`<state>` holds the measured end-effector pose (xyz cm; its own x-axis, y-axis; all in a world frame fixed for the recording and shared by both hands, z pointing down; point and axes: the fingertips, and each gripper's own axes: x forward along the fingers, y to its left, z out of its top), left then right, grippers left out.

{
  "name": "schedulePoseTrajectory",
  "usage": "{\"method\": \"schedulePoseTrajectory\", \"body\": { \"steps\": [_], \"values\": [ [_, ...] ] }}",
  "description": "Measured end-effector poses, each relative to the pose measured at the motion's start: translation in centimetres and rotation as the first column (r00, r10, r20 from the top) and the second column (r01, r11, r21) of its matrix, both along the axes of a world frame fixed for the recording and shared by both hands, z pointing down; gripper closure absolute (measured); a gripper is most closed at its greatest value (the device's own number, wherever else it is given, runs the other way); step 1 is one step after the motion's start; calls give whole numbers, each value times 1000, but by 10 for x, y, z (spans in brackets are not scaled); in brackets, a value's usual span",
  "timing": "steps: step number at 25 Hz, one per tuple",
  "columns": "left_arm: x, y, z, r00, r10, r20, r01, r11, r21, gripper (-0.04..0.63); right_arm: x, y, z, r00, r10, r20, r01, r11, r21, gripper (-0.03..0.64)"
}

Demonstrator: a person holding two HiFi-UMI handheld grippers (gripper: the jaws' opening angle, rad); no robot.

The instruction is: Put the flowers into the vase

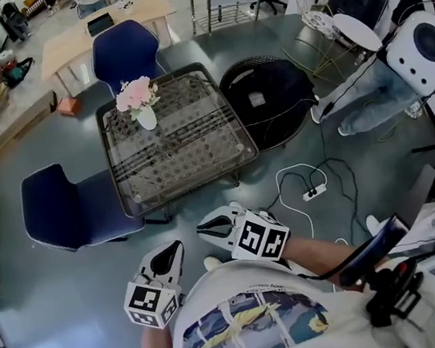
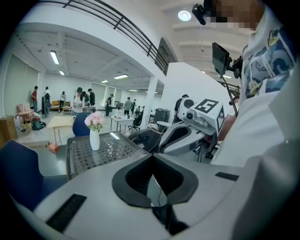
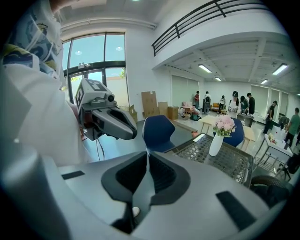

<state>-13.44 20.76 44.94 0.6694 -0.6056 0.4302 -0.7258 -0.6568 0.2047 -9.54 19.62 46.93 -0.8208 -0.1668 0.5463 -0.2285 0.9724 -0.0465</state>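
Chairs: two, blue; left chair (image 1: 60, 207) beside the table (image 1: 198, 152), far chair (image 1: 122, 52) behind it.
Flowers (image 1: 136, 94): one pink bunch, standing in the one white vase (image 1: 147, 120) on the table's far left corner.
Left gripper (image 1: 167, 255): clenched, empty, well short of the table.
Right gripper (image 1: 207, 227): tips together, empty.
Stand (image 1: 265, 101): one, black, round, just right of the table.
Power strip (image 1: 313, 192): one, on the floor.

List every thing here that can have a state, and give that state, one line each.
Flowers: standing in the vase.
Vase: upright on the table, near a corner.
Left tongs: closed, empty.
Right tongs: closed at the tips, empty.
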Motion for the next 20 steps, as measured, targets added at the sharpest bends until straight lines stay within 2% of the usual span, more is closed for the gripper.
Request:
{"method": "schedulePoseTrajectory", "body": {
  "steps": [20],
  "values": [
    [-16,19,4,999,-39,7,39,999,-1,586,-11,18,-1,999,-36,-24,37,999,26,598]
  ]
}}
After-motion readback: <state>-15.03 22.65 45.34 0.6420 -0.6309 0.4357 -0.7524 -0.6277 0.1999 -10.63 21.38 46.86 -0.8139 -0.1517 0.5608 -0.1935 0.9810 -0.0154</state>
